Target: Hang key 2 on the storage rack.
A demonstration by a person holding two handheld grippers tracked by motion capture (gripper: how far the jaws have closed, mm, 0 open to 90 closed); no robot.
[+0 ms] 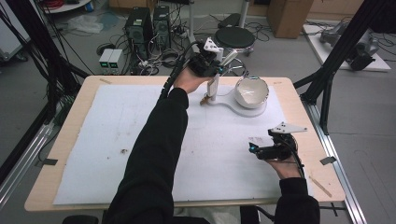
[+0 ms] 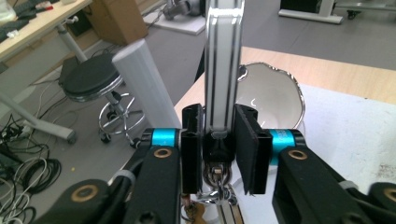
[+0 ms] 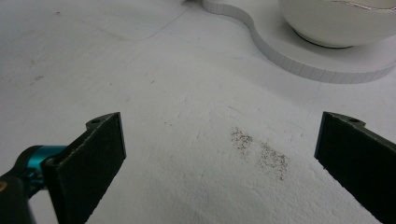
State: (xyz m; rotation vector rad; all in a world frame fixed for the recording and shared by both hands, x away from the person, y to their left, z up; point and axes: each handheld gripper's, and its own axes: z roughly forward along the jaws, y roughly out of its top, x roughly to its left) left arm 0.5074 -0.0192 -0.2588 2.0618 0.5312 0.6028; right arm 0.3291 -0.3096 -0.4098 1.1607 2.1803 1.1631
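We see the left gripper (image 1: 208,63) reached out to the far edge of the table (image 1: 60,154), a little right of its middle, where a white stand (image 1: 229,103) sits on the white mat (image 1: 107,140). Its jaws are clamped on the stand's upright post (image 2: 223,70), a pale grooved bar; in the left gripper view the two black pads (image 2: 250,149) press the bar from both sides, low on its length. Just under the grip a metal ring with a short chain (image 2: 218,184) hangs in front of the post, and a small brown piece dangles at its lower end.

The white bowl (image 1: 251,92) rests on the round end of the stand's flat base, just to the right of the post and close to the table's far edge. Its rim looks silvery and uneven.

The right gripper (image 1: 254,150) lies near the table's right edge, towards the near right corner, held low over the mat. Its jaws stand wide apart with nothing between them; in the right gripper view a dark smudge (image 3: 259,151) marks the mat between the pads, and the base's curved edge and the bowl lie beyond.
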